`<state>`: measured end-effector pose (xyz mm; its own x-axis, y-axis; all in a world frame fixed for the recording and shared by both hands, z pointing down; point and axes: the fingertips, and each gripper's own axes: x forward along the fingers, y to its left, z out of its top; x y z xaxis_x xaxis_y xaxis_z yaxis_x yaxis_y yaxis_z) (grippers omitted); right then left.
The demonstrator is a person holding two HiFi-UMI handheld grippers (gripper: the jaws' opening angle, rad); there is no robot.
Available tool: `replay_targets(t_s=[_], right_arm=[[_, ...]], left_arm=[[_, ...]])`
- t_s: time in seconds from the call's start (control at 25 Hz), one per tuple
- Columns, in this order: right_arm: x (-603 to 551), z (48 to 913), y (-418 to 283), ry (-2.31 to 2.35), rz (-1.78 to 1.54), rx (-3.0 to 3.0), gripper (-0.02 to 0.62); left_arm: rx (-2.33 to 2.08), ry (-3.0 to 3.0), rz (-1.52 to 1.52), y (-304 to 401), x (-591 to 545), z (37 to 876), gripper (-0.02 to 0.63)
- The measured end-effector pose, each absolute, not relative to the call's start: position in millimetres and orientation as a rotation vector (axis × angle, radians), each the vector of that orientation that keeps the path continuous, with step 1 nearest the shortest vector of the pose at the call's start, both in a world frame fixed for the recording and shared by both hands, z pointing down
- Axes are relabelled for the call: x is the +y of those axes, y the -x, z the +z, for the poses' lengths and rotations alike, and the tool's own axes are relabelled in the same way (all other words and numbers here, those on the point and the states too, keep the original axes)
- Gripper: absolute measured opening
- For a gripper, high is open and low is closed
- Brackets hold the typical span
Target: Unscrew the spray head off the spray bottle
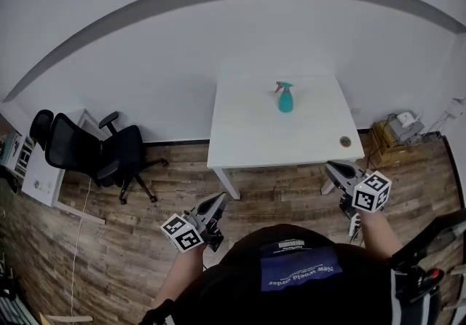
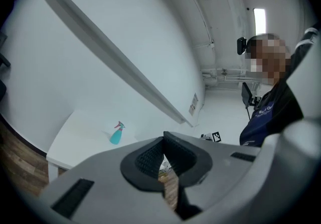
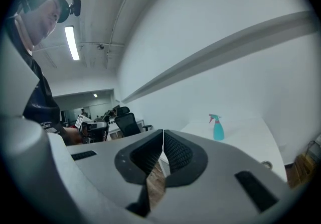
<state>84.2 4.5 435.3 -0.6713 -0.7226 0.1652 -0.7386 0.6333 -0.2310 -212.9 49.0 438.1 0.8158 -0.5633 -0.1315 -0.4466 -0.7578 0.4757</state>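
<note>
A teal spray bottle (image 1: 285,98) with a pink and teal spray head stands upright on the white table (image 1: 247,134), towards its far side. It also shows small in the left gripper view as the spray bottle (image 2: 116,133) and in the right gripper view as the spray bottle (image 3: 217,128). My left gripper (image 1: 220,200) is shut and empty, held over the wooden floor short of the table's near left corner. Just off the table's near right corner, my right gripper (image 1: 330,167) is shut with nothing in it. Both are well short of the bottle.
A small round hole or cap (image 1: 345,141) sits near the table's right front corner. A black office chair (image 1: 98,152) stands to the left on the wooden floor. Boxes and clutter (image 1: 397,134) lie by the wall at the right.
</note>
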Motion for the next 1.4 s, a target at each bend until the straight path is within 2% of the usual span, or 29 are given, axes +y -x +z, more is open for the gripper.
replay_targets(t_s=[0.4,0.72,1.04,1.4], right_arm=[[-93.6,419.9,-171.0,-1.120,0.422,-2.874,-0.002],[-116.7,457.6,-216.2,-1.160,0.528,-2.835,-0.002],[-142.9,462.1,-215.4,-1.309,0.517,-2.747,-0.003],[-186.0,437.9,-144.1,-1.486,0.451,-2.675,-0.002]], left_arm=[[-0.844,-2.567,-0.374,108.1,-18.7,415.8,0.003],[-0.830,-2.545,-0.298,68.9,-51.4,429.5,0.003],[-0.671,-2.567,-0.308,71.0,-109.6,441.8,0.003],[-0.499,-2.623,-0.331,142.6,-194.9,432.1,0.003]])
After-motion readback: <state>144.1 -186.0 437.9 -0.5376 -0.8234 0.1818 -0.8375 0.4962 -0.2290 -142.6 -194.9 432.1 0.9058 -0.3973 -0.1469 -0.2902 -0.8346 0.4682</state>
